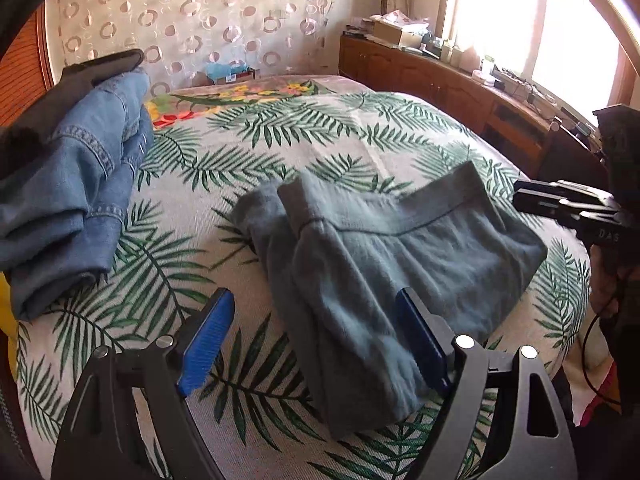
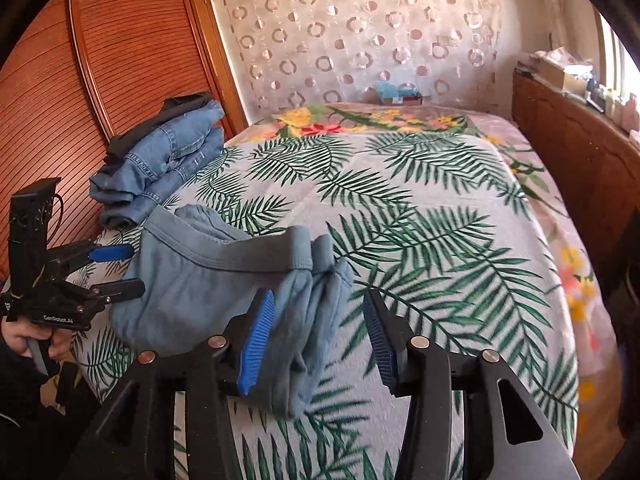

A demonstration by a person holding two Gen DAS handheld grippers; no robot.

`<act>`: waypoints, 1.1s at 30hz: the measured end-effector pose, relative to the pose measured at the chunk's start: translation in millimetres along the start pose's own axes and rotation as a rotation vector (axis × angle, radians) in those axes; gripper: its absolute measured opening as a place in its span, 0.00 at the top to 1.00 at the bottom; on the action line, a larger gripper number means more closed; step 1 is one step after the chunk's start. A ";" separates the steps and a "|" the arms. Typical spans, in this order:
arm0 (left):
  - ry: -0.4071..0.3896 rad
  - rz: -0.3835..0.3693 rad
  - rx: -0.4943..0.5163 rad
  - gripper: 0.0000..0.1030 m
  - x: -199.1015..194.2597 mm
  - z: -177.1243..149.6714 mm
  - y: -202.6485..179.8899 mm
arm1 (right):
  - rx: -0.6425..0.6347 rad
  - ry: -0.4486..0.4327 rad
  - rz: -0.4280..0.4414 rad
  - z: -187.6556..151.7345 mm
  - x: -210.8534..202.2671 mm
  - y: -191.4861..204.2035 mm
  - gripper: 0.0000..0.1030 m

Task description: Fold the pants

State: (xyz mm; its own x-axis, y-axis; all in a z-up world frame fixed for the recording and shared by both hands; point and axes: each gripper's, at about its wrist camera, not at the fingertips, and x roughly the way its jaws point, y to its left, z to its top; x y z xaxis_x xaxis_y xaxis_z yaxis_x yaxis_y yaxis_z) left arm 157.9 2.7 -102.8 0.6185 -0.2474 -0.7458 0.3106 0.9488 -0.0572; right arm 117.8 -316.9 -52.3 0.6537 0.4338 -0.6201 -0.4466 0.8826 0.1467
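Grey-blue pants [image 1: 400,248] lie folded in a bundle on the palm-leaf bedspread [image 1: 280,140], waistband toward the far side. My left gripper [image 1: 314,300] is open and wide; the near end of the pants lies between its blue pads [image 1: 204,344], and the right pad rests over the cloth. From the right wrist view, the pants [image 2: 200,280] spread to the left and a bunched end reaches between the fingers of my right gripper [image 2: 318,298], which is open with no pad pressing the cloth. The left gripper [image 2: 116,268] shows at the pants' far left edge.
A stack of folded blue jeans [image 1: 72,184] with dark clothes under it sits at the bed's left side, by a wooden slatted wardrobe [image 2: 60,100]. A wooden cabinet [image 1: 440,76] with clutter runs along the right under the window. A tissue box [image 1: 228,72] stands at the headboard.
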 end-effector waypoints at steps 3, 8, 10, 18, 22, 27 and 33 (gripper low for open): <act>-0.011 0.001 -0.007 0.19 0.8 9.5 3.7 | 0.017 0.041 0.015 6.4 18.9 -3.2 0.50; -0.002 0.007 -0.017 0.19 12.2 22.2 11.0 | 0.013 0.081 0.006 15.7 38.4 -4.9 0.44; 0.011 0.006 -0.020 0.19 19.5 24.1 14.1 | 0.009 0.087 0.002 18.6 42.3 -4.4 0.43; 0.075 -0.028 -0.048 0.16 45.3 22.3 22.5 | 0.029 0.112 -0.009 23.9 58.1 -5.3 0.42; 0.080 -0.016 -0.018 0.15 47.5 22.9 18.2 | 0.010 0.121 -0.006 24.8 61.0 0.6 0.42; 0.087 0.013 -0.028 0.01 52.1 23.4 20.8 | 0.003 0.121 -0.010 25.8 66.7 4.5 0.42; 0.080 0.010 -0.014 0.00 52.9 22.8 22.5 | 0.011 0.100 0.000 21.2 65.0 1.8 0.42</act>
State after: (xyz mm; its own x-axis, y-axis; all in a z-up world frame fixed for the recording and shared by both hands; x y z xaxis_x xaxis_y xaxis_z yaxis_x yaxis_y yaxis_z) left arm 214.1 6.5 -128.4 0.5614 -0.2221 -0.7972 0.2946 0.9538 -0.0582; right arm 172.5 -283.3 -76.0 0.5891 0.4138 -0.6941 -0.4395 0.8849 0.1545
